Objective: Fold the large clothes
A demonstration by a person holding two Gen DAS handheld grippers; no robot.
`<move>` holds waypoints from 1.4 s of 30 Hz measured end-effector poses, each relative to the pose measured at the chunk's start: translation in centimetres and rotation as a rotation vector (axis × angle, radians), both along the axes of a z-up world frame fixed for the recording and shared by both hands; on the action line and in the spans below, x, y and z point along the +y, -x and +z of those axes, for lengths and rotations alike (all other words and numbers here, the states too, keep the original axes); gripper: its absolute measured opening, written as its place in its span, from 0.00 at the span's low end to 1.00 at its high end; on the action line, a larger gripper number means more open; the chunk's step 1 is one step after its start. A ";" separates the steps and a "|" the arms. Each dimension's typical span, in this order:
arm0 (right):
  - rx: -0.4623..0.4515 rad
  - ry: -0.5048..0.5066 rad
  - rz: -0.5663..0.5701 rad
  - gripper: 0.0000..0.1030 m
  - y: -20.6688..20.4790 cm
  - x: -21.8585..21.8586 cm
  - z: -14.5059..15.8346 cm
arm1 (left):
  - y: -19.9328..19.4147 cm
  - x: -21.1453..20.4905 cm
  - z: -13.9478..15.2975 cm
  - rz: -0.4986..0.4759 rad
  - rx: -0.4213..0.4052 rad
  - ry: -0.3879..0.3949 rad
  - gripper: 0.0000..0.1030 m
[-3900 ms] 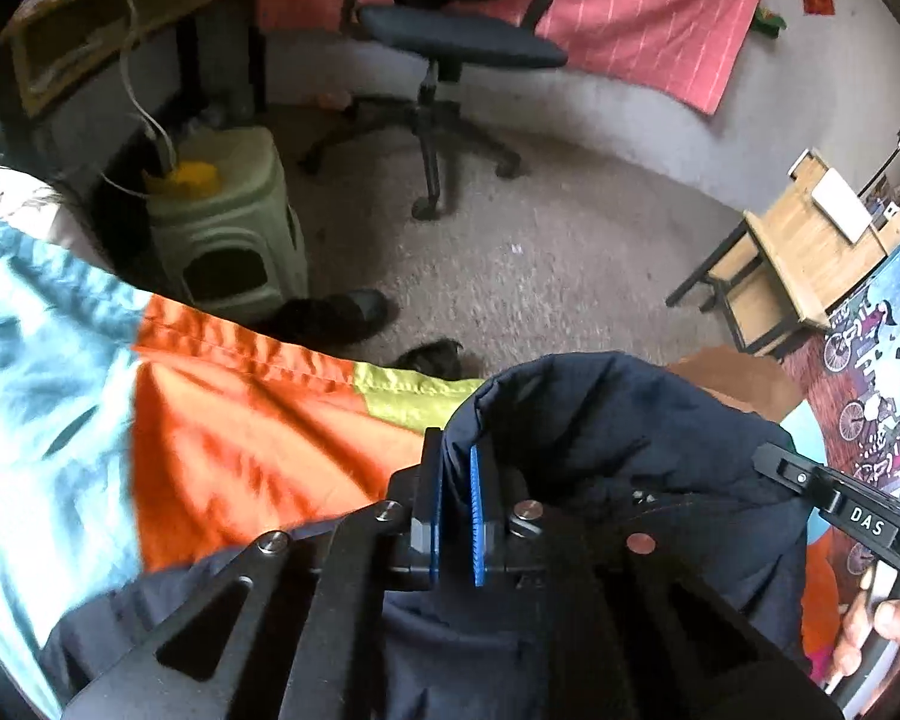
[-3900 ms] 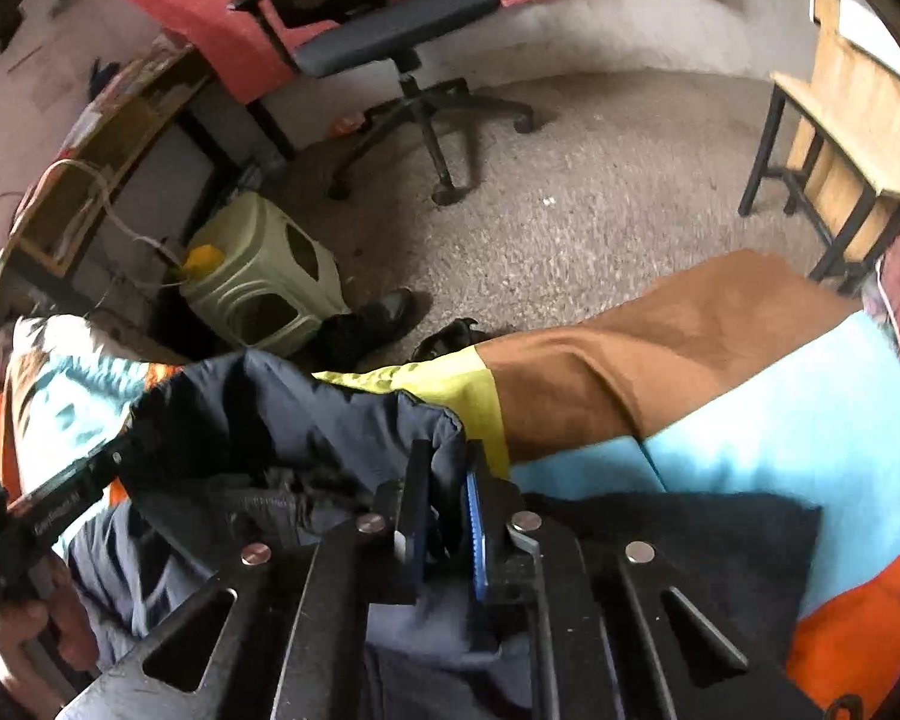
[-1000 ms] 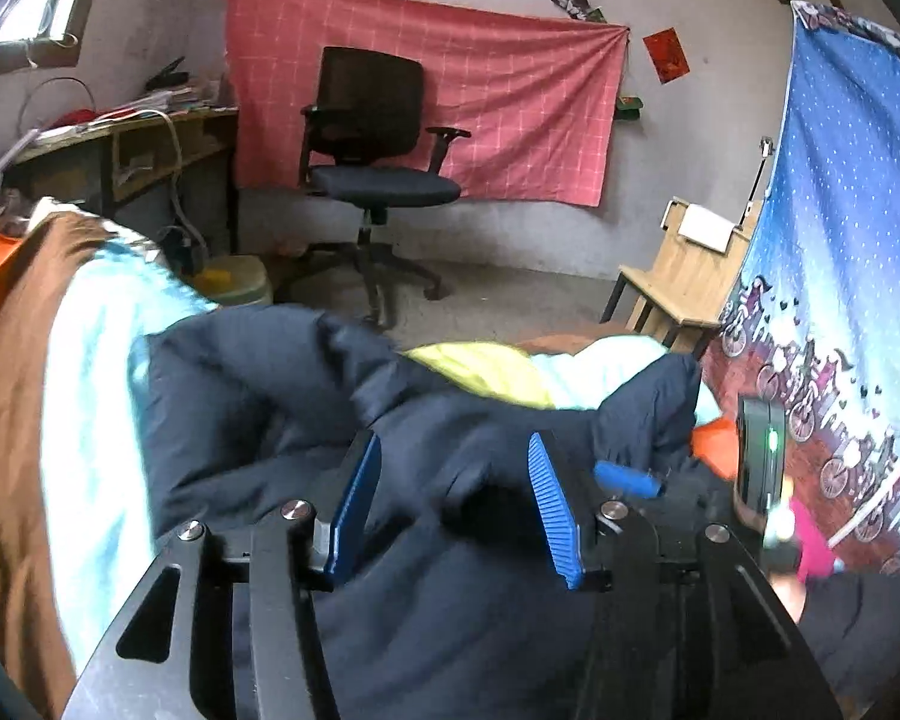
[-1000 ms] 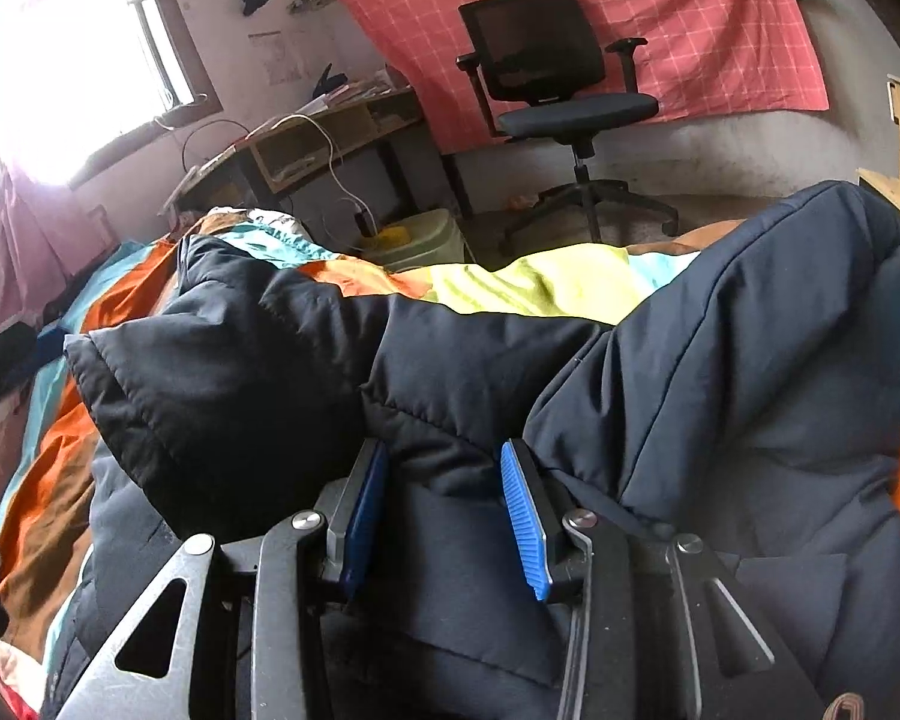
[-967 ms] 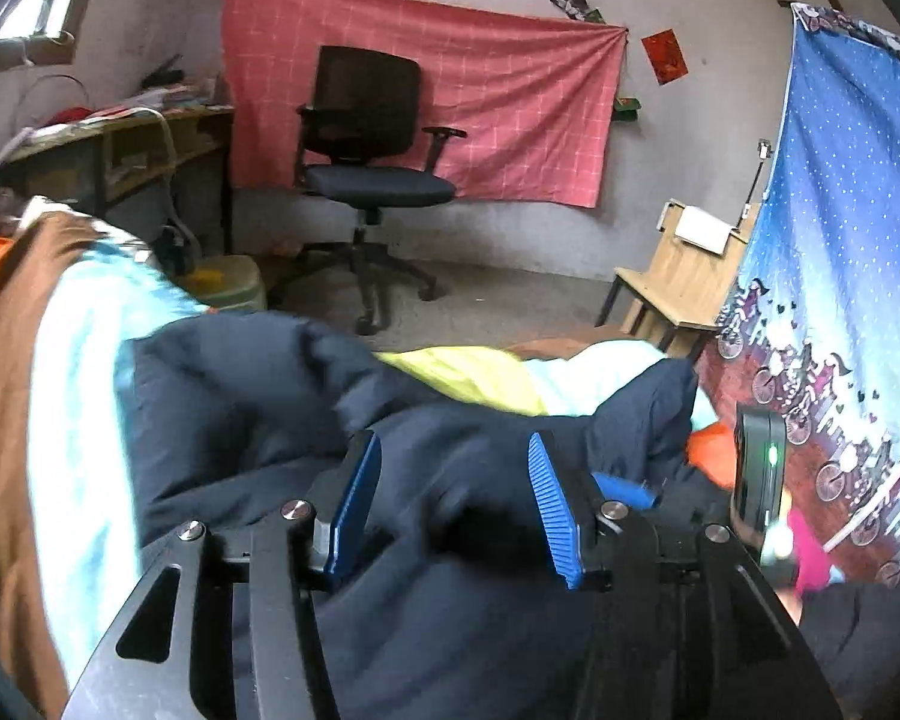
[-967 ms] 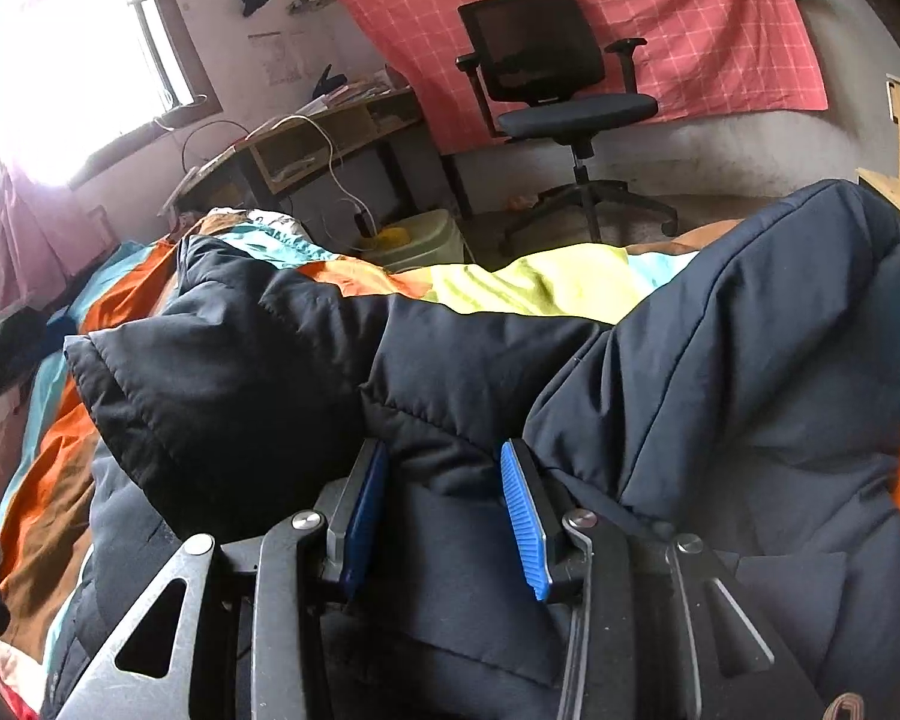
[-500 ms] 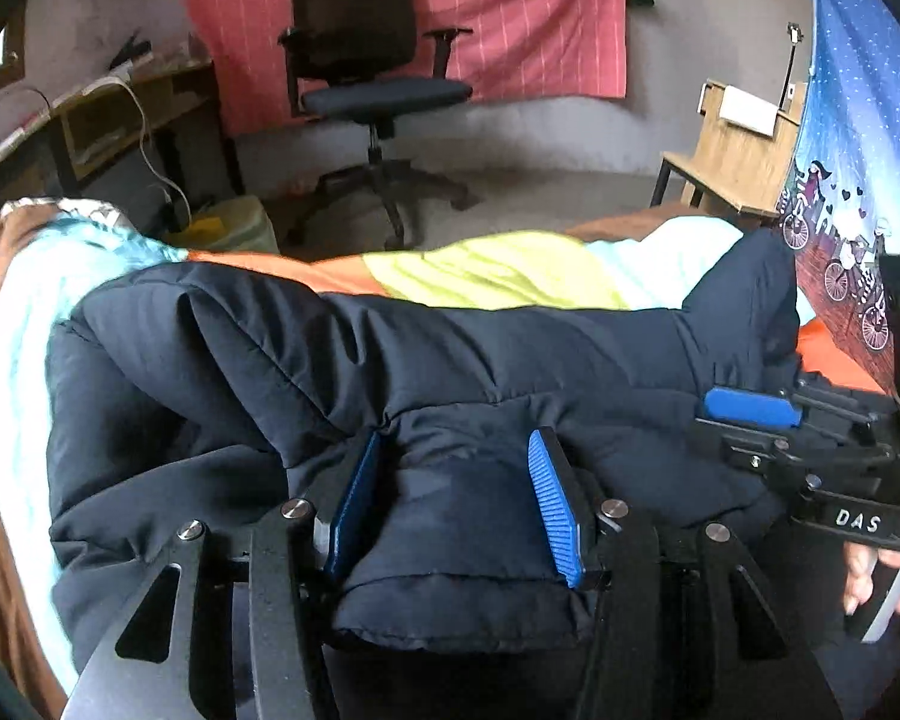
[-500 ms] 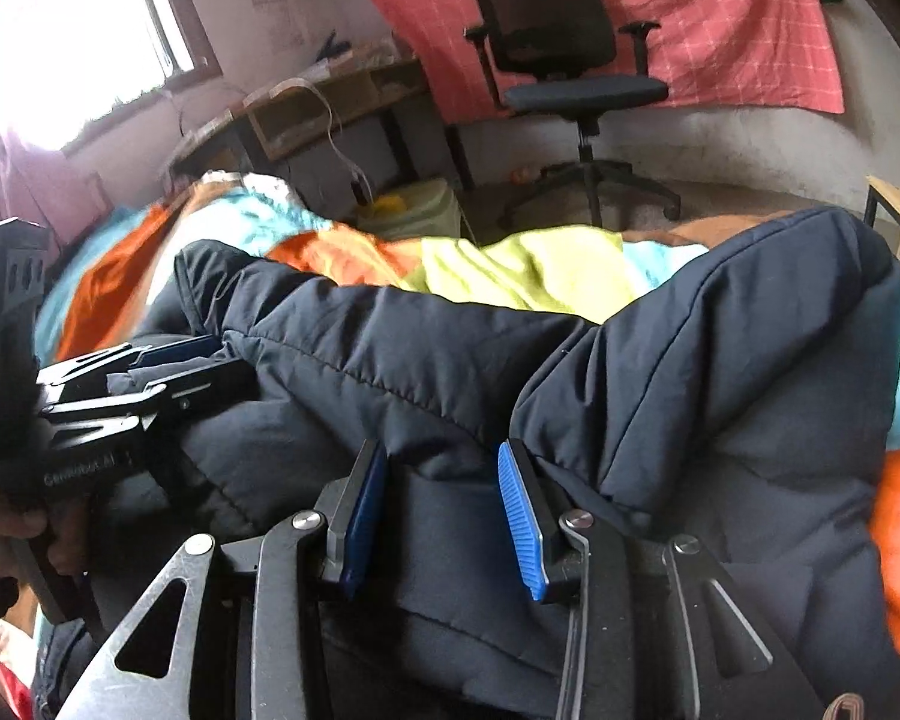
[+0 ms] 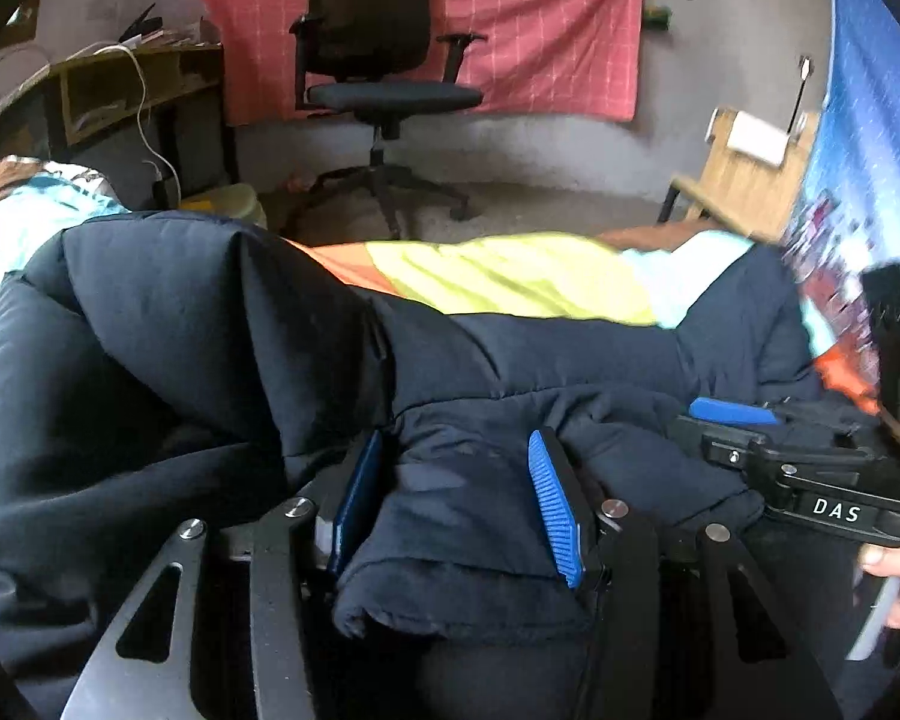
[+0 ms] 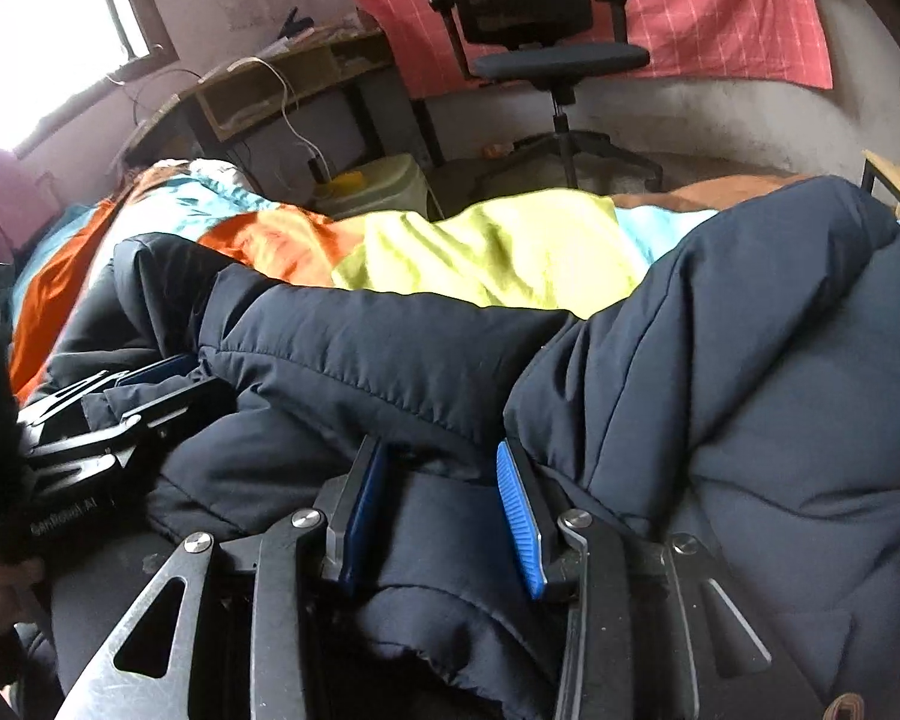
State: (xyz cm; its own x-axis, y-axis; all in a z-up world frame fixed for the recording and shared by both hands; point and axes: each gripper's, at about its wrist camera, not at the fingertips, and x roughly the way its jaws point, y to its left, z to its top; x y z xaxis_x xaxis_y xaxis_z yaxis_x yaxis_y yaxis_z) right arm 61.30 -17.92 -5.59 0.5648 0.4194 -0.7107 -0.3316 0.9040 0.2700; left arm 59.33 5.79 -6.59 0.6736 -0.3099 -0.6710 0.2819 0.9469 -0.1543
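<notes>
A dark navy padded jacket lies bunched in a thick fold across the bed; it also fills the right wrist view. My left gripper is open, with a roll of the jacket's edge lying between its blue pads. My right gripper is open too, with jacket fabric lying between its pads. The right gripper also shows at the right of the left wrist view, resting on the jacket. The left gripper shows at the left of the right wrist view.
The bed cover has yellow, orange, pale blue and brown panels. Beyond the bed stand a black office chair, a desk with a white cable, a green stool and a wooden chair. A blue printed curtain hangs at right.
Both grippers were shut on the jacket and held it up 3.9 s ago. Now both are open and the jacket lies on the bed. The views have dropped lower in the last second.
</notes>
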 end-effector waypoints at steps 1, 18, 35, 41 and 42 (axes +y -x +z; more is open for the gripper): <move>-0.018 -0.017 0.001 0.34 0.7 -0.4 0.5 | 0.6 0.6 0.3 0.004 -0.007 0.030 0.45; 0.009 0.146 -0.042 0.35 2.5 0.3 0.1 | 3.2 0.3 0.0 -0.018 0.025 -0.092 0.45; -0.069 0.275 -0.142 0.35 -1.6 -0.7 2.4 | 6.7 -1.2 5.6 -0.025 -0.208 -0.019 0.45; -0.044 0.128 -0.191 0.35 -0.9 -3.0 1.3 | 0.0 -3.6 6.6 0.025 -0.056 -0.016 0.44; -0.036 0.110 -0.196 0.35 -0.8 -3.4 1.3 | -1.8 -3.2 5.6 0.088 0.015 -0.006 0.43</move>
State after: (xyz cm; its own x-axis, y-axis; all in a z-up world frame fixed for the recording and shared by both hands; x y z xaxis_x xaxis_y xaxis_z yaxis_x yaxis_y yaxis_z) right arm 62.13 -21.29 -4.31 0.6539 0.2208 -0.7237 -0.1549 0.9753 0.1576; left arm 61.16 2.60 -0.94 0.6876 -0.2462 -0.6830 0.1953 0.9688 -0.1527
